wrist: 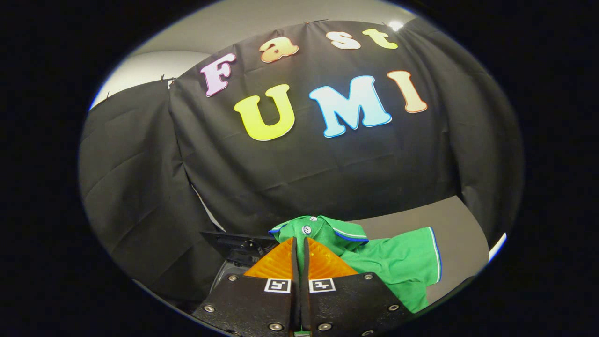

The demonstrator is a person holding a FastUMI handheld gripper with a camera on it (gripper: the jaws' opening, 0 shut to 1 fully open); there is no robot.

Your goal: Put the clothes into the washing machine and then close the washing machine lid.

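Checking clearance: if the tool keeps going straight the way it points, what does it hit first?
The tool is already shut on the green polo shirt, collar just ahead of its tips. Past that, probably the black cloth wall; depth is unclear. The washing machine sits lower left, off the line.

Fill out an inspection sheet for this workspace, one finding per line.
Surface: grey tabletop, bare behind the shirt.
Job's things: green shirt with blue trim, its collar at the fingertips and the rest draped beside and beyond them; a dark, partly seen object, possibly the washing machine with its lid up, just ahead of the other finger.
Clutter: nothing seen.
Grippers: gripper with jaws nearly together, a fold of shirt pinched between them.
Cables: nothing seen.
Surroundings: black cloth wall behind; pale wall above it.
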